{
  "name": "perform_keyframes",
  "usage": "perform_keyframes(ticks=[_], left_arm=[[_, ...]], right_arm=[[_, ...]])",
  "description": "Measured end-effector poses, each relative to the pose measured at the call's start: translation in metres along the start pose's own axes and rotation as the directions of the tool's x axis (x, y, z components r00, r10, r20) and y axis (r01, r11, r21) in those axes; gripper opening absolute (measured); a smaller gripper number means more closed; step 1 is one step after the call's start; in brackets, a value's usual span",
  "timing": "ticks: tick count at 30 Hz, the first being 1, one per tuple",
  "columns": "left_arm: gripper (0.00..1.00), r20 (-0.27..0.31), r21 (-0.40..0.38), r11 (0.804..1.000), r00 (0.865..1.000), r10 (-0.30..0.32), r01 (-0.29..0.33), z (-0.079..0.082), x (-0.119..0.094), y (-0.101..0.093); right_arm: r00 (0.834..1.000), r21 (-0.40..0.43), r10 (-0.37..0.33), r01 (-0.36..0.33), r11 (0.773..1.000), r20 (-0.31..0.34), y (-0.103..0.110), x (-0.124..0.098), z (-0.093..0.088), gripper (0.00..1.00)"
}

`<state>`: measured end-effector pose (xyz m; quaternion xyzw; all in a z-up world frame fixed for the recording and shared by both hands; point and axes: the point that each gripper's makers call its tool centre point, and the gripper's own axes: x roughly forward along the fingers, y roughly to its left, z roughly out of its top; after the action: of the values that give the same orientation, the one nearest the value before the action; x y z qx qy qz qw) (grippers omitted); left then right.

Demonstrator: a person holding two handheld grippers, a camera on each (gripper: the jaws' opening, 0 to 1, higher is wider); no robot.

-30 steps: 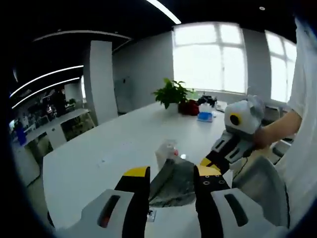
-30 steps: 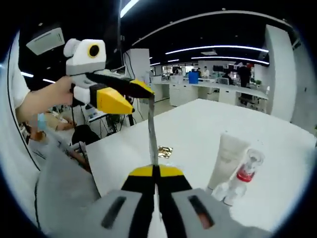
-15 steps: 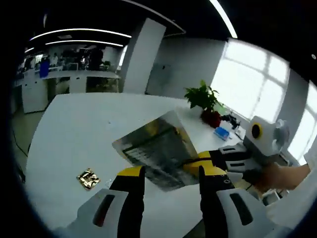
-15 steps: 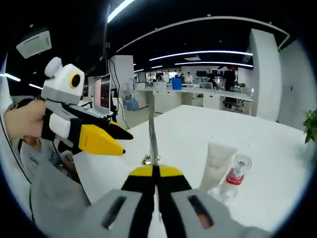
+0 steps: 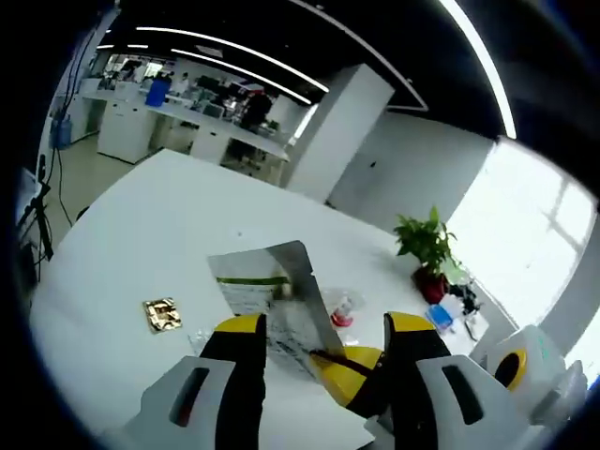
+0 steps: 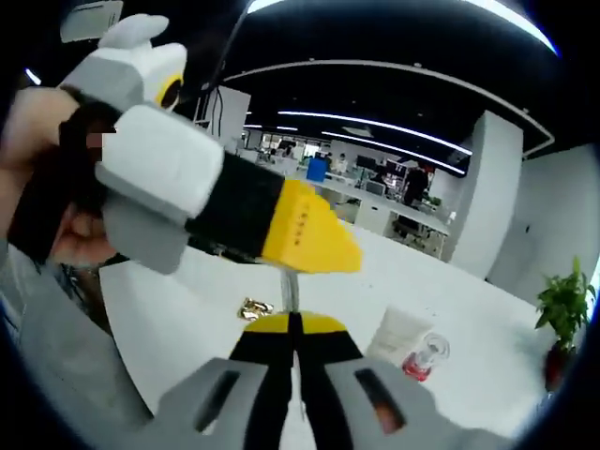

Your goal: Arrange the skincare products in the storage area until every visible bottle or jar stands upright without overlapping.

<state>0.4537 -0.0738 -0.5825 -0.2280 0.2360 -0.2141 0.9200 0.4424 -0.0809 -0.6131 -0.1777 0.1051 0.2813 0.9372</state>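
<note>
A flat silver pouch point(image 5: 267, 286) with a green-and-white label hangs above the white table point(image 5: 141, 234). My right gripper point(image 6: 295, 323) is shut on its edge, which looks like a thin strip point(image 6: 292, 289) in the right gripper view. The right gripper's yellow tip point(image 5: 342, 364) pokes up between my left jaws. My left gripper point(image 5: 323, 323) is open, its jaws on either side of the pouch without touching it. It looms large from the left point(image 6: 309, 234) in the right gripper view. A white tube point(image 6: 397, 333) and a clear bottle with a red band point(image 6: 424, 356) lie on the table.
A small gold packet point(image 5: 161, 314) lies on the table to the left. A potted plant point(image 5: 427, 242) and a blue item point(image 5: 440, 319) stand at the far end. Office desks and people are in the background beyond the table edge.
The left gripper has come much closer to the right one and now straddles the pouch. The right gripper has stayed shut on the pouch. Both views have swung.
</note>
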Motion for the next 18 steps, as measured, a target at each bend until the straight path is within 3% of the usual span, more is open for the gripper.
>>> perform_keyframes(ticks=[6, 12, 15, 18], left_arm=[[0.50, 0.012, -0.044, 0.998, 0.999, 0.040, -0.039, 0.005, 0.008, 0.005], [0.29, 0.039, -0.084, 0.995, 0.997, 0.063, -0.059, 0.003, 0.011, 0.016], [0.25, 0.045, -0.131, 0.991, 0.998, 0.045, -0.038, 0.000, 0.011, 0.017], [0.18, 0.047, -0.129, 0.991, 0.998, 0.031, -0.025, -0.002, 0.011, 0.016]], right_arm=[[1.000, -0.067, -0.022, 0.023, 0.998, 0.013, -0.001, -0.004, 0.005, 0.01], [0.999, -0.072, -0.027, 0.029, 0.997, 0.024, -0.003, -0.006, 0.006, 0.01], [1.000, -0.069, -0.016, 0.017, 0.997, 0.019, -0.001, -0.005, 0.004, 0.01], [1.000, -0.067, -0.013, 0.014, 0.998, 0.017, 0.001, -0.005, 0.002, 0.01]])
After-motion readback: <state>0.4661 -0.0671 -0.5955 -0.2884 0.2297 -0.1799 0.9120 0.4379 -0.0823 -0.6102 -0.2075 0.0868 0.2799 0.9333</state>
